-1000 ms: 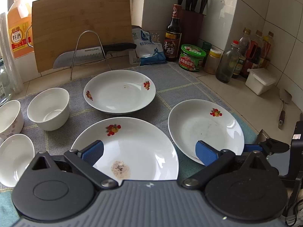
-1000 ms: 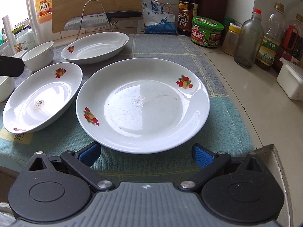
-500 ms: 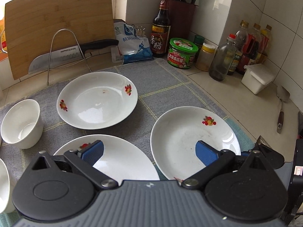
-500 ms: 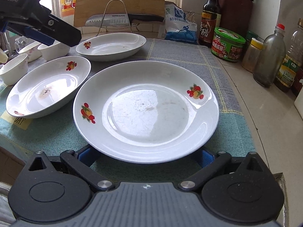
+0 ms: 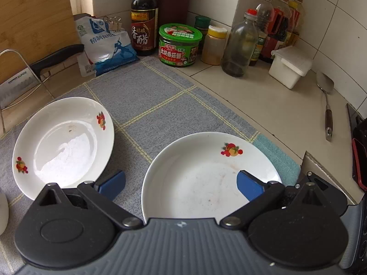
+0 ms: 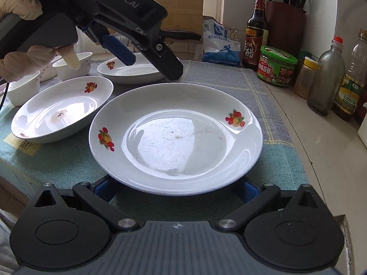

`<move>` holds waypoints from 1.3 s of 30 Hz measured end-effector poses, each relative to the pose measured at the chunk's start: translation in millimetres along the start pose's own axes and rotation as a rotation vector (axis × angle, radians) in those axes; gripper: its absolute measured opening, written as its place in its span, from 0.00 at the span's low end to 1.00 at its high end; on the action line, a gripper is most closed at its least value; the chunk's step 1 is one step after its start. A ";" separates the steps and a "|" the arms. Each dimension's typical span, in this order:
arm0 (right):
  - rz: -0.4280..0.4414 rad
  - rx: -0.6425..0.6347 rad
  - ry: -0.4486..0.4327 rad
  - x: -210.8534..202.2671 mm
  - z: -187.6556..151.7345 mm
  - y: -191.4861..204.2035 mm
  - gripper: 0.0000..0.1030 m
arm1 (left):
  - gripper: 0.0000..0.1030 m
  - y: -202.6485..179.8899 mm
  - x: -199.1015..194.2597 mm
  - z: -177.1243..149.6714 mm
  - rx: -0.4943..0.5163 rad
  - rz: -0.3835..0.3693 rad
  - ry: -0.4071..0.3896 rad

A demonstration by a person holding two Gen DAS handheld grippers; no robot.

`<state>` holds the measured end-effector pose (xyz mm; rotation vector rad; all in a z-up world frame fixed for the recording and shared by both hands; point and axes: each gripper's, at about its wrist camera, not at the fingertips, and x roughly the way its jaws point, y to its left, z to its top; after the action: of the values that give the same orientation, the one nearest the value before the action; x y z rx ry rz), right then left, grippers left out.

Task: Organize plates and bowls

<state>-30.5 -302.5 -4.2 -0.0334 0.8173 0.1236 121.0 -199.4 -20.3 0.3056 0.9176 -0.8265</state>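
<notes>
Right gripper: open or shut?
Open. The right gripper has its blue fingers spread wide under the near rim of the plate, not clamping it.

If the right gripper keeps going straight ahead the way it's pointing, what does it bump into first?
Most likely the big white plate right in front of it. The right gripper is open, its blue fingers partly tucked under the plate's near rim, so going on would probably slide them further under or nudge the plate.

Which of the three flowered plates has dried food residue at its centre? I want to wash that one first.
The left plate, beside the small bowls, has a brownish speckled patch at its centre; the front plate and back plate lack one.
</notes>
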 end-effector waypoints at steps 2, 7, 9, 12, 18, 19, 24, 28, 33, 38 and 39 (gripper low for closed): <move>0.013 -0.009 0.002 -0.8 -0.1 -2.8 1.00 | 0.99 2.3 8.2 5.3 0.025 -0.011 0.011; 0.039 -0.036 0.001 0.4 0.7 -7.5 1.00 | 0.98 4.5 27.0 15.3 0.090 -0.054 0.056; 0.049 -0.040 -0.009 1.2 0.3 -8.2 1.00 | 0.97 6.0 34.9 17.8 0.108 -0.071 0.083; 0.052 -0.044 -0.007 1.0 1.1 -8.8 1.00 | 0.90 9.0 44.8 21.0 0.116 -0.101 0.128; 0.063 -0.045 -0.008 -0.1 1.6 -11.4 1.00 | 0.80 11.0 56.2 25.1 0.137 -0.137 0.191; 0.066 -0.046 -0.008 -0.4 1.9 -11.5 1.00 | 0.79 11.6 58.1 25.5 0.135 -0.148 0.204; 0.077 -0.048 -0.011 -1.6 2.1 -11.4 1.00 | 0.78 11.7 64.9 28.4 0.160 -0.168 0.251; 0.086 -0.045 -0.005 -1.1 3.8 -12.6 1.00 | 0.78 10.1 71.3 31.3 0.186 -0.182 0.293; 0.089 -0.045 0.010 -0.9 6.1 -12.8 1.00 | 0.78 7.9 73.2 30.6 0.209 -0.181 0.306; 0.096 -0.035 0.030 0.4 11.6 -16.1 1.00 | 0.78 7.1 71.4 32.7 0.202 -0.180 0.289; 0.096 -0.033 0.031 0.9 13.4 -17.5 1.00 | 0.78 7.1 70.6 34.1 0.202 -0.180 0.283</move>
<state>-18.1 -318.8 3.9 -0.0271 0.8484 0.2274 169.7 -249.0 -57.3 0.5309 1.1389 -1.0628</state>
